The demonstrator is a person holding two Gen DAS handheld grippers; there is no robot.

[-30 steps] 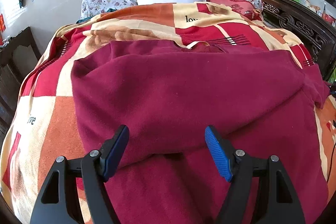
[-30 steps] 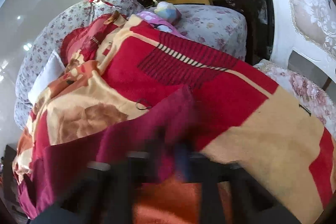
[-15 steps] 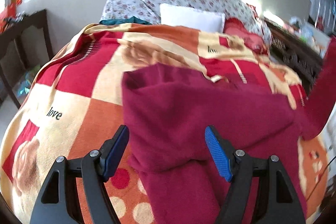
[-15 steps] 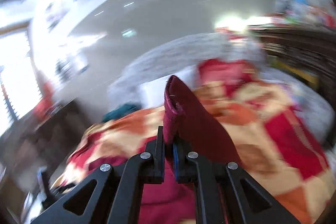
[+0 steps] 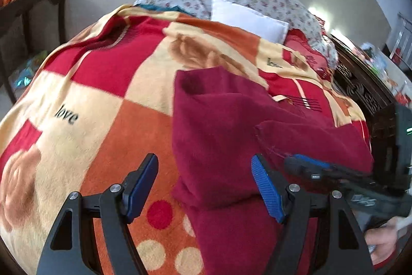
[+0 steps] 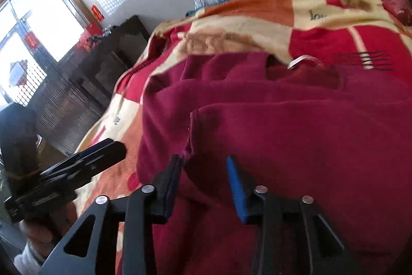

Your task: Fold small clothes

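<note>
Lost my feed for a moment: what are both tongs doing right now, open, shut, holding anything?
Left tongs: open, holding nothing, above the edge of the maroon garment.
Right tongs: open, holding nothing; the garment's folded flap lies just ahead.

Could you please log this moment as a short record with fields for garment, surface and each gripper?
garment: maroon garment, one flap folded over, lying flat
surface: checked blanket on a bed
left gripper: open, fingers straddling the garment's left edge
right gripper: open, at the folded flap's edge, holding nothing
background: white pillow

Black left claw [image 5: 204, 186] and right claw [image 6: 203, 184], blue ribbed pads, silver screws, triangular cutouts.
</note>
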